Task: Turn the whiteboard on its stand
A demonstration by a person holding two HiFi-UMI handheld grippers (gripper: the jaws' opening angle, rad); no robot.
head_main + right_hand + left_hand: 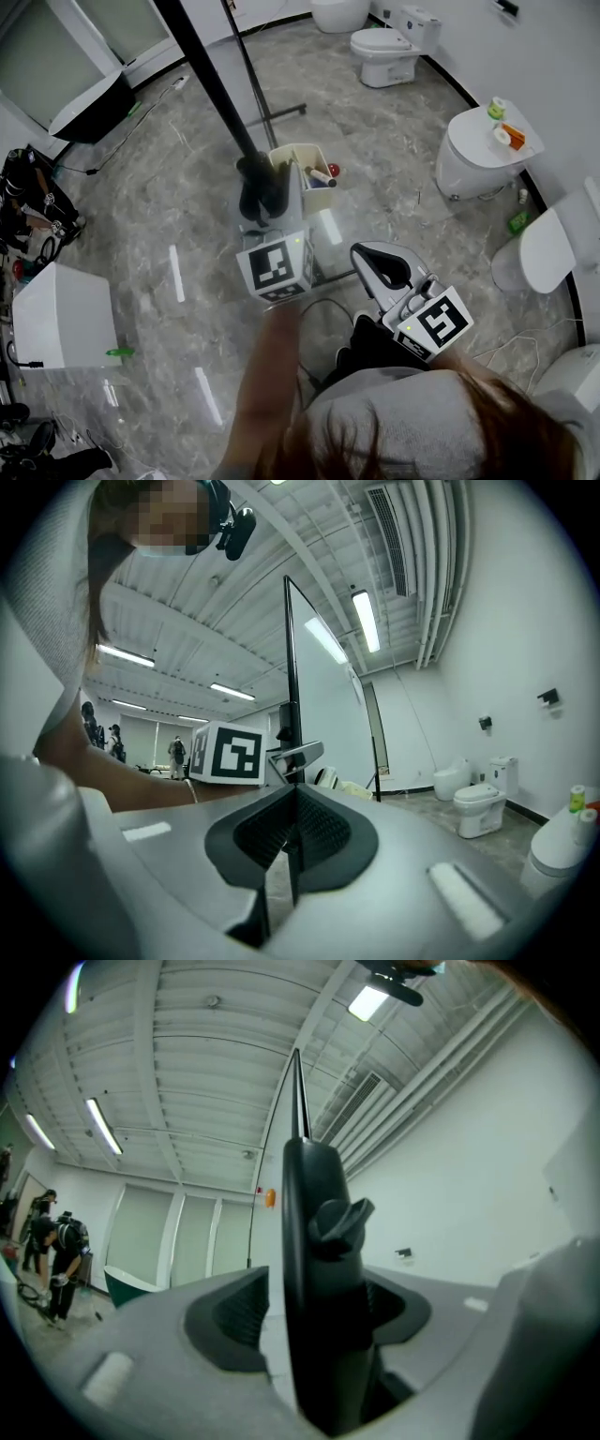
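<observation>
stand post (319, 1241) between left gripper (262, 192) jaws, tray (291, 150) just beyond, toilets (386, 54) right

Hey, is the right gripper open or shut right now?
Shut. In the right gripper view, the right gripper has its two jaws meeting along the middle line, with nothing between them.

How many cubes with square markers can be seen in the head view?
2. One cube sits on the left gripper, mid-picture by the black pole; the other cube on the right gripper, lower right. None seems hidden.
</observation>
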